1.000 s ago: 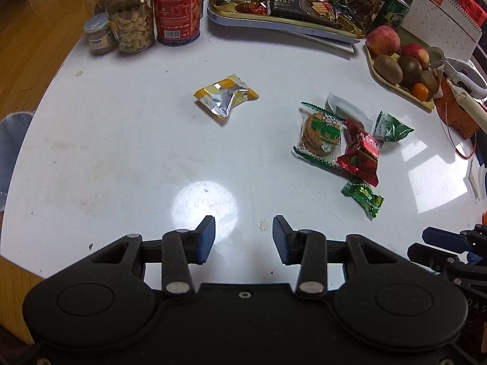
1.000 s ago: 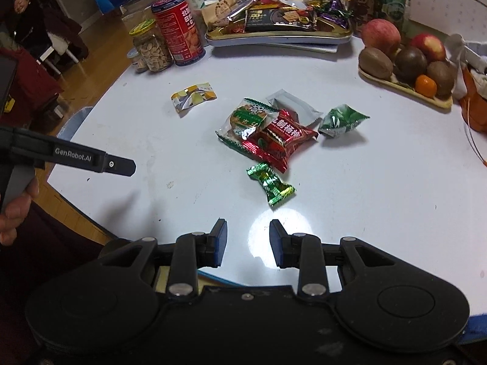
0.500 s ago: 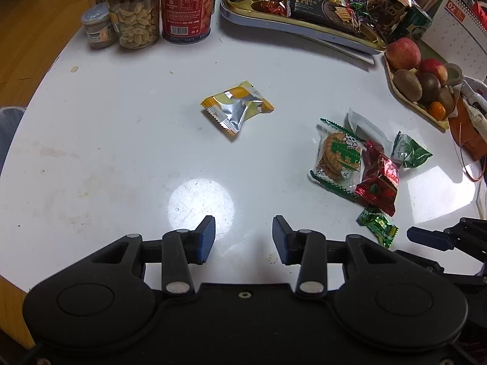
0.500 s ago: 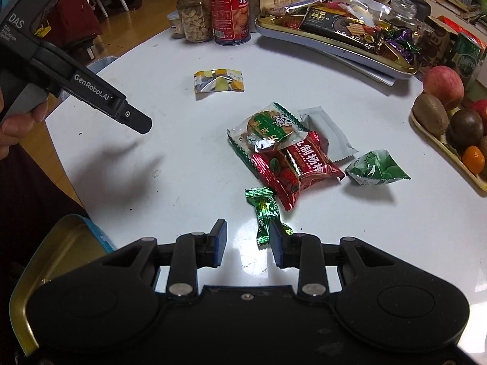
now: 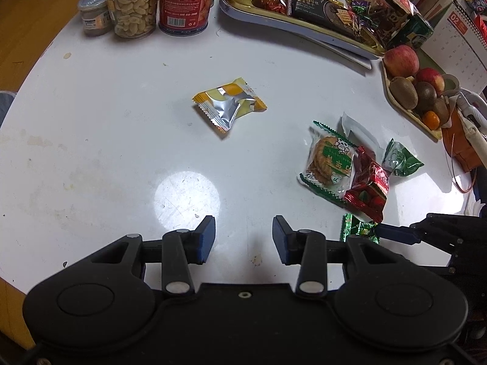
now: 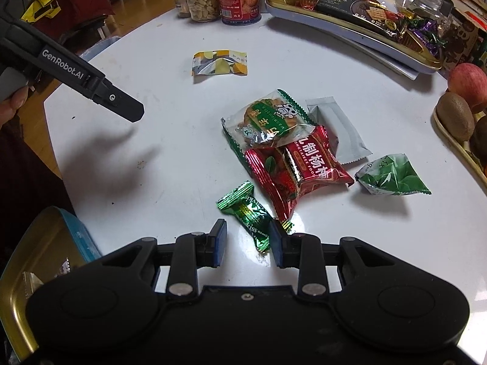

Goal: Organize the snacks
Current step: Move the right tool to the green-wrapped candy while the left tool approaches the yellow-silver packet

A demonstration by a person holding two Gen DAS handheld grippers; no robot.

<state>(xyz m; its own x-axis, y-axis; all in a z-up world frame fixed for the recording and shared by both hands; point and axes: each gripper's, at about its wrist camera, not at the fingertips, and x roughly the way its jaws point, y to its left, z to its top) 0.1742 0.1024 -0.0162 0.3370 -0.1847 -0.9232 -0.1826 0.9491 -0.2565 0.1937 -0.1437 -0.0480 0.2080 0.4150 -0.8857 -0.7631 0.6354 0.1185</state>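
Loose snacks lie on the white round table (image 5: 91, 127). A yellow-and-silver packet (image 5: 229, 106) (image 6: 219, 64) lies alone, ahead of my left gripper (image 5: 243, 237), which hangs open over bare table with nothing between its fingers. To the right is a pile: a green biscuit pack (image 6: 268, 118), red packs (image 6: 313, 158), a grey sachet (image 6: 338, 130) and a green leaf packet (image 6: 392, 176). A green foil candy (image 6: 248, 213) (image 5: 357, 232) lies on the table with its near end between the fingers of my right gripper (image 6: 248, 240). The jaws stand narrow, with a gap on the left side.
A gold-rimmed tray (image 5: 243, 15) heaped with snacks stands at the back. A peanut jar (image 5: 132, 6) and a red can (image 5: 185, 0) stand at the back left. At the right edge is a fruit tray (image 5: 408, 112). A gold tin (image 6: 18, 273) sits below the table's near edge.
My right gripper has sunk and rolled toward the green candy, which now lies between its fingers. The left gripper has drifted slightly forward, still open.
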